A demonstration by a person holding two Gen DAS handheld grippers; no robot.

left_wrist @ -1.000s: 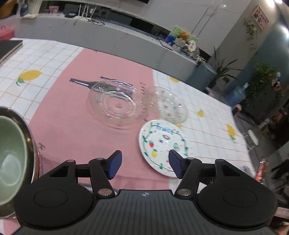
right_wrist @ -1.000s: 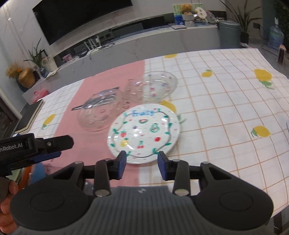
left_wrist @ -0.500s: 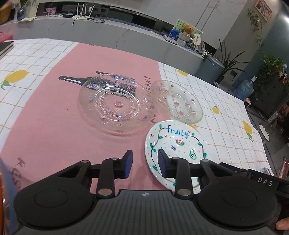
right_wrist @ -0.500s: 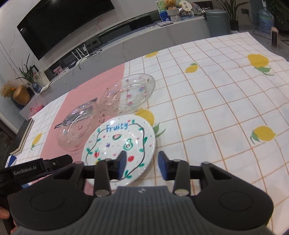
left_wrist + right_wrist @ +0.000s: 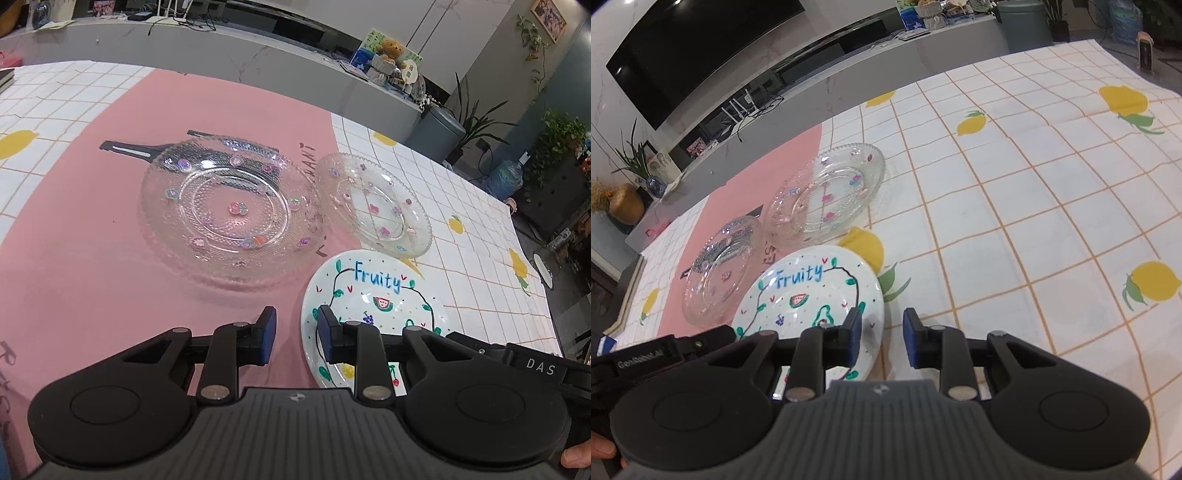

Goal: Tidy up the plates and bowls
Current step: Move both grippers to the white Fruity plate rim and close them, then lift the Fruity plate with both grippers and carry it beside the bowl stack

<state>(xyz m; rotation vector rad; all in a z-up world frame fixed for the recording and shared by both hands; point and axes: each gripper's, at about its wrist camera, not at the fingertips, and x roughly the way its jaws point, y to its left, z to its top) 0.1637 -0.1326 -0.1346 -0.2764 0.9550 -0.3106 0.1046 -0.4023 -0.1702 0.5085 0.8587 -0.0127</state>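
Observation:
A white plate painted "Fruity" (image 5: 373, 295) (image 5: 805, 291) lies on the tablecloth nearest me. My left gripper (image 5: 297, 336) straddles its left rim, one pad over the plate and one over the pink cloth. The jaws are closing, with a gap still showing and no pad pressing. My right gripper (image 5: 882, 336) straddles the right rim the same way, jaws closing and not gripping. A large clear glass plate (image 5: 229, 214) (image 5: 720, 269) and a smaller glass plate (image 5: 373, 206) (image 5: 827, 195) lie just beyond.
A long dark shape (image 5: 125, 147) shows at and under the large glass plate's far edge. The lemon-print cloth (image 5: 1034, 206) stretches right to the table edge. A grey counter (image 5: 258, 62) runs behind the table, with a bin (image 5: 439, 129) and plants past it.
Both grippers have come down and forward to the white plate's opposite rims, and their jaws have narrowed, the left much more. The green bowl at the left has dropped out of view.

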